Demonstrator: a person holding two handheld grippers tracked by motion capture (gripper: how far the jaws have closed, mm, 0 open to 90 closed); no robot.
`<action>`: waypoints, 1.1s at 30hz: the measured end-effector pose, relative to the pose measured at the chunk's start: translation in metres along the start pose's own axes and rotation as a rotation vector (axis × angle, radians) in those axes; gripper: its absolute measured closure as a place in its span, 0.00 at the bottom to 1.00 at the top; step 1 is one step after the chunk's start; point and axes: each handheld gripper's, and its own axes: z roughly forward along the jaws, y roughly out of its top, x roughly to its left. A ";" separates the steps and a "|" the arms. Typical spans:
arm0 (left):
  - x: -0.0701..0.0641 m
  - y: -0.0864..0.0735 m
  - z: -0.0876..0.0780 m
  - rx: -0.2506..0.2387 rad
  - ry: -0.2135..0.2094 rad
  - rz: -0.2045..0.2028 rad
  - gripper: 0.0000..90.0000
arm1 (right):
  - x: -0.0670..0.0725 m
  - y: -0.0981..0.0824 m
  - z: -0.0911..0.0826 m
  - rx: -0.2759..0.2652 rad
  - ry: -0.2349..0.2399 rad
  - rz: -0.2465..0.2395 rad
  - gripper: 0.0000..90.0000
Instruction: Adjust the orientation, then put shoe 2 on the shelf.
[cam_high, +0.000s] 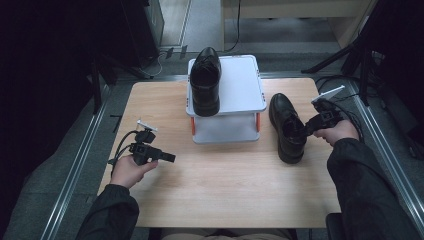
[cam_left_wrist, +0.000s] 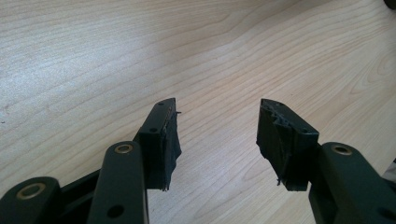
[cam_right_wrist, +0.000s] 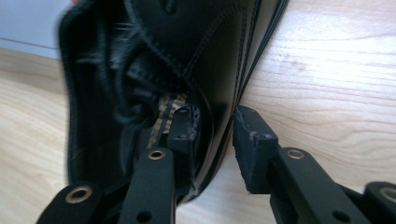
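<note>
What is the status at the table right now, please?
Left gripper open, nothing between its pads. Right gripper straddles the wall of the shoe on the table. Other shoe on rack. No obstruction.

Black leather lace-up shoe (cam_high: 286, 127) upright on table, right of rack, toe pointing away.

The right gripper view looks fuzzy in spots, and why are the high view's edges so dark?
In the right gripper view the shoe blurs at its dark opening, so close to the lens, while the fingers stay sharp. In the high view light falls on the table; the surroundings sink into black. The left gripper view shows a soft glare on the wood.
</note>
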 end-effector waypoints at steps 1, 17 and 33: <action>0.000 0.000 0.000 0.001 -0.001 0.002 0.53 | 0.000 0.001 0.004 0.002 -0.008 0.000 0.77; 0.000 -0.001 0.002 0.009 -0.016 0.001 0.53 | -0.003 0.014 0.021 0.048 -0.041 0.135 0.90; 0.002 -0.002 0.001 0.008 -0.020 -0.002 0.53 | 0.001 0.029 -0.009 0.052 0.023 0.266 0.94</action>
